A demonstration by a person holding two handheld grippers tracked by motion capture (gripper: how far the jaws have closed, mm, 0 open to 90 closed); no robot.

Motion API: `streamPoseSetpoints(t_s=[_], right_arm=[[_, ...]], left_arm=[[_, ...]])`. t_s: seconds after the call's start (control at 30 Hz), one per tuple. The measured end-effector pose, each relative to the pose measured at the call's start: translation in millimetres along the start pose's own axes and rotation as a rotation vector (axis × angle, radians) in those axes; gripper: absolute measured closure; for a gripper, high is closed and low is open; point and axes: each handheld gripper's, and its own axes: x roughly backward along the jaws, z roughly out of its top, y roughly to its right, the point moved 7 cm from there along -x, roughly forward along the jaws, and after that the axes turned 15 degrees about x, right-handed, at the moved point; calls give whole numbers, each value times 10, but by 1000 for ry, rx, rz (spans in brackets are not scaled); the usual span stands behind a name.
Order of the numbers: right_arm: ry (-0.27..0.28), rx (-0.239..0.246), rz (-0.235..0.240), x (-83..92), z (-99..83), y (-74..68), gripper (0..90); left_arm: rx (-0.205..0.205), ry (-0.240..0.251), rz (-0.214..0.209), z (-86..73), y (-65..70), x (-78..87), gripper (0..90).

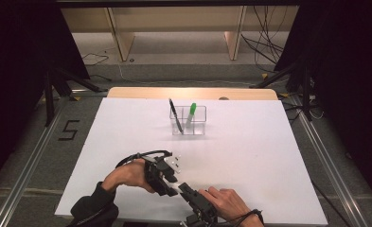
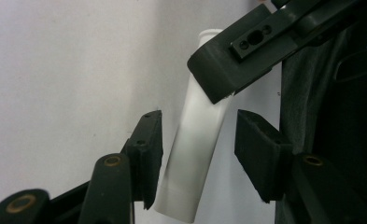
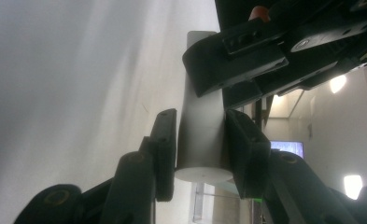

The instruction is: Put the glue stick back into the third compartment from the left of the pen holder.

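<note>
Claws meet over the white surface (image 1: 250, 156): my right claw (image 3: 201, 149) clamps the white tube (image 3: 202, 140); my left claw (image 2: 197, 149) gapes around it, untouching

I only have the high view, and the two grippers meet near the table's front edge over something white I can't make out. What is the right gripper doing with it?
Observer: In the right gripper view, the right gripper is shut on a white tube, with both pads pressed against its sides near one flat end.
Operator: Does the left one have hold of it too?
Observer: Not yet. In the left gripper view, the left gripper has the tube between its jaws, but a bare gap shows on each side.
</note>
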Motion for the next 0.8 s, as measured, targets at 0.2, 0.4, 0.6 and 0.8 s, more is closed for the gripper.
streamPoseSetpoints(t_s=[0.2, 0.4, 0.6, 0.8], right_arm=[[8, 14, 2, -4, 15, -6, 661], [14, 19, 0, -4, 24, -10, 661], [18, 25, 9, -5, 37, -32, 661], [18, 35, 7, -3, 40, -40, 661]], left_arm=[[-9, -25, -16, 7, -2, -33, 549], [-17, -39, -29, 4, -3, -52, 592], [-20, -54, -48, -11, -4, -64, 623], [-26, -67, -75, -28, 16, -68, 658]])
